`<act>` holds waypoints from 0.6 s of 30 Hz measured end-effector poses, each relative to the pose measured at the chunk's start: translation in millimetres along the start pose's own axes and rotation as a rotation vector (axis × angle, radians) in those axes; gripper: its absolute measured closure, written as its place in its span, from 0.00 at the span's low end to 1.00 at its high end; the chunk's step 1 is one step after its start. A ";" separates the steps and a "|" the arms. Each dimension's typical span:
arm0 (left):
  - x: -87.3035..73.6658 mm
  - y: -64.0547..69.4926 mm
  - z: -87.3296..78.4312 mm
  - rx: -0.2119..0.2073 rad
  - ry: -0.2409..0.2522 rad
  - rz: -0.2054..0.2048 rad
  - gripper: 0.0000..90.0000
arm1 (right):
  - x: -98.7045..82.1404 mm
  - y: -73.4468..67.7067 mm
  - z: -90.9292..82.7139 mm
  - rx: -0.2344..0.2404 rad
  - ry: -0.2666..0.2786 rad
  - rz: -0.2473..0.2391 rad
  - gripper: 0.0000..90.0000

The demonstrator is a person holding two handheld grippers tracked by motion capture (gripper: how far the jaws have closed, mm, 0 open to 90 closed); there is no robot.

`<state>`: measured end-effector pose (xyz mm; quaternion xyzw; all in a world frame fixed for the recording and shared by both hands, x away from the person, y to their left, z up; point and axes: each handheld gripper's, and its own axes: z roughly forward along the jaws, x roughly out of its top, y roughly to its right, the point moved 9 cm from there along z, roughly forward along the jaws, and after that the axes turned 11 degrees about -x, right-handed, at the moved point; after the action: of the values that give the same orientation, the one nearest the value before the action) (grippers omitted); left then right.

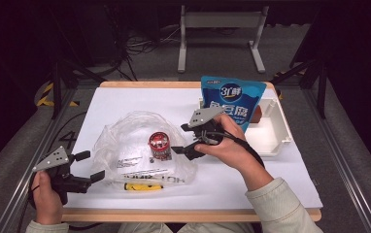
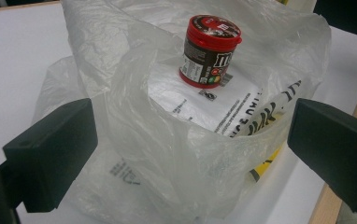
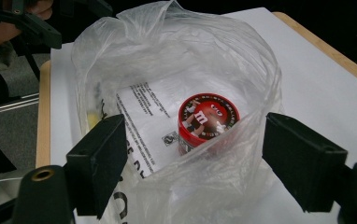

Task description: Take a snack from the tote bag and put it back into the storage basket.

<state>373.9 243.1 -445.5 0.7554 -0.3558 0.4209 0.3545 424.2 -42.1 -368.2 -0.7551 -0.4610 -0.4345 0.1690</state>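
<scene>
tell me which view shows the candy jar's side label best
The left gripper view: the candy jar stands upright in the plastic bag, its side label unobstructed. The right gripper view shows mainly its red lid; the high view shows it small from above.

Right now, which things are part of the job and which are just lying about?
In the job: plastic bag; candy jar standing inside it; right gripper, open beside the bag; left gripper, open at the bag's edge.

Lying about: blue pouch; white tray.

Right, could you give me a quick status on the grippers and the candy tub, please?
Both grippers open, left gripper, right gripper. Candy tub upright inside clear plastic bag, released. Nothing blocking.
</scene>
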 end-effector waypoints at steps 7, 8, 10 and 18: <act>-0.3 0.0 -0.5 0.000 0.001 0.000 0.02 | 9.2 -8.5 12.7 0.020 0.009 -0.013 0.25; -0.5 0.1 -0.4 0.000 0.001 -0.003 0.02 | 10.6 -9.9 14.4 0.023 0.010 -0.014 0.25; -0.5 -0.1 -0.7 0.000 0.001 -0.001 0.03 | 13.8 -13.1 19.1 0.029 0.013 -0.020 0.25; -0.7 -0.2 -2.2 0.003 0.008 -0.005 0.02 | 21.2 -20.8 30.6 0.050 0.029 -0.025 0.25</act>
<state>372.9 245.2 -445.4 0.7550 -0.3518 0.4236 0.3559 426.2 0.4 -371.3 -0.7385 -0.4786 -0.4358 0.1888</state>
